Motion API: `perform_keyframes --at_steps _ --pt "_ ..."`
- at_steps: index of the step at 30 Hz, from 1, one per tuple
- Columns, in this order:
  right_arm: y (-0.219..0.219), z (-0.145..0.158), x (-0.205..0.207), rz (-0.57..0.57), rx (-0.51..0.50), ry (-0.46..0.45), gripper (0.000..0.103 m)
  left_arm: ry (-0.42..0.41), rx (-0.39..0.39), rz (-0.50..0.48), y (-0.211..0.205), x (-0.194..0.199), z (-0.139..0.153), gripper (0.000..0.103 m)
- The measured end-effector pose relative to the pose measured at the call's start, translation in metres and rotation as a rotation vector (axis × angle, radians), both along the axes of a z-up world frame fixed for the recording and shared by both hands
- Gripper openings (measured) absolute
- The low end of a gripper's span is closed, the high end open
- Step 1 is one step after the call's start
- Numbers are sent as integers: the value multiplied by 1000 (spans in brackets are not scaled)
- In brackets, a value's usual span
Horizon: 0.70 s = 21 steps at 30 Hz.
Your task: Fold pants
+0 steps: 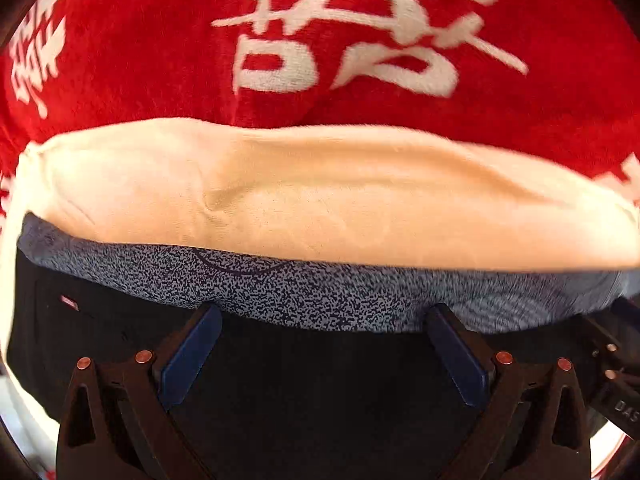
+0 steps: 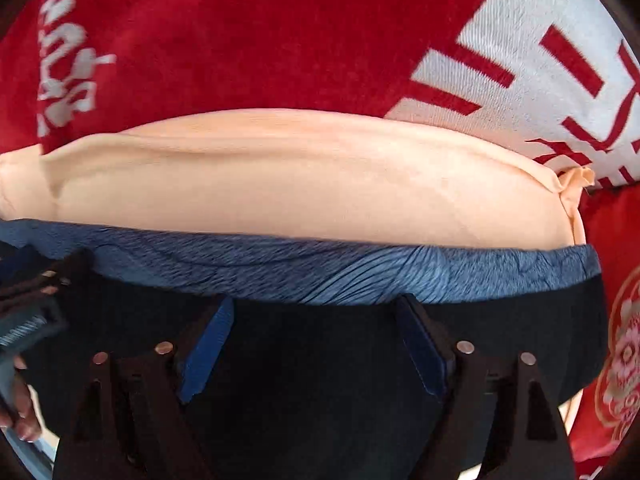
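Dark navy pants (image 1: pixel 312 392) lying flat with a speckled blue-grey waistband (image 1: pixel 320 292), edge butted right up against a cream garment.

Large white Chinese-style characters are woven into the red blanket (image 1: pixel 140 40), blurred and cut off, so none can be read. The letters "DAS" stand on a black device part (image 1: pixel 618 404) at the right edge. A small red-and-white tag (image 1: pixel 69 302) on the dark pants (image 1: pixel 320 380) is illegible.

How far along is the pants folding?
Partway, it seems. The dark pants lie flat, with a blue patterned band and a peach layer beyond them. The left gripper and right gripper are open, gripping nothing. Further folds likely remain.
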State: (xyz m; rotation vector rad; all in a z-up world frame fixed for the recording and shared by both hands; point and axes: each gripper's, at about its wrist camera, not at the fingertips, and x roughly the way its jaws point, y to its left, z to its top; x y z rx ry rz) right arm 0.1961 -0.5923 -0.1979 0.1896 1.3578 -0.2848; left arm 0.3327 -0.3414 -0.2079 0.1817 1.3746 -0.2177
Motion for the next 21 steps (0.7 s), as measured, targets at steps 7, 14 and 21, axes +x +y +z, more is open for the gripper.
perform_keyframes --at_steps 7,14,21 --pt "-53 36 -42 -99 278 -136 102 -10 23 -32 6 -8 20 103" --pt "-70 19 -111 -324 664 -216 102 48 -51 -138 -4 -68 44 103" --pt "-73 0 -143 -399 719 -224 102 142 -6 -152 -12 -107 19 103"
